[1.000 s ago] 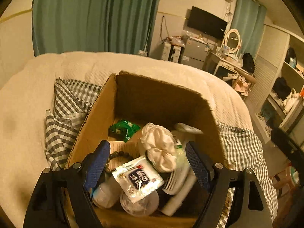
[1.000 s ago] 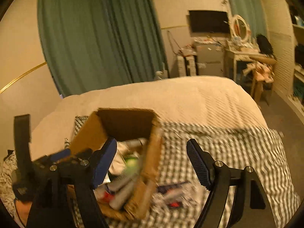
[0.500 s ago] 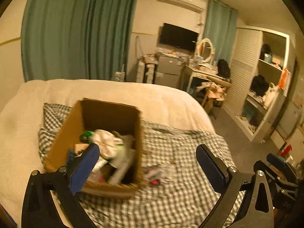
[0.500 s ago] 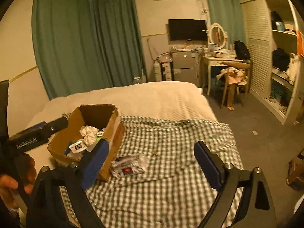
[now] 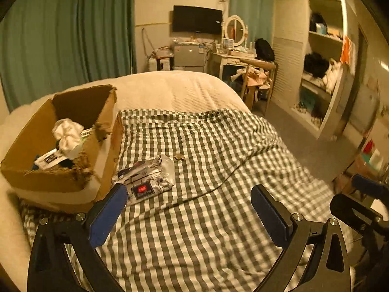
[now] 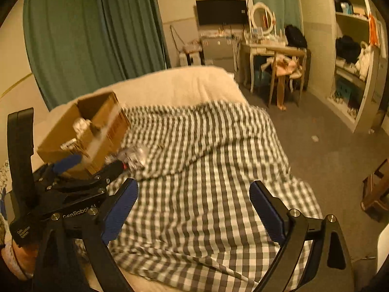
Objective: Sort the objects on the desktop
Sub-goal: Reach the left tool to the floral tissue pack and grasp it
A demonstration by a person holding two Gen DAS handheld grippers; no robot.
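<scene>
Cardboard box [image 5: 60, 146] at the left side of the bed [image 5: 170, 90], open top up, long axis running from the near left corner back toward the curtains [image 5: 60, 36]; near wall torn and ragged. Inside, a white crumpled cloth [image 5: 68, 133] on top and a white sachet with dark print [image 5: 49, 158] toward the near end; the rest of the contents too jumbled to tell. Just beside the box's right wall, flat on the checked cloth [image 5: 206, 194], a silvery packet with a dark and red label [image 5: 145, 180], long axis slanting from near left to far right, label end toward the camera. A small brown scrap [image 5: 179, 157] a little beyond it, apart.

Left hand-held gripper [image 5: 188, 209] spread wide above the checked cloth, blue pads [image 5: 107, 216] apart, nothing between them. Right hand-held gripper [image 6: 193, 209] likewise spread wide and empty, to the right of the left one; box and packet blurred in its view.

Checked grey-and-white cloth covering the near half of the bed, rumpled in folds; cream bedding beyond. Teal curtains along the back wall, a dark wall screen [image 5: 197, 19], a round mirror [image 5: 234, 28] on a dressing table [image 5: 233, 58], a chair [image 5: 257, 77] draped with clothes, open shelves [image 5: 323, 60] at right, grey floor [image 5: 304, 141].
</scene>
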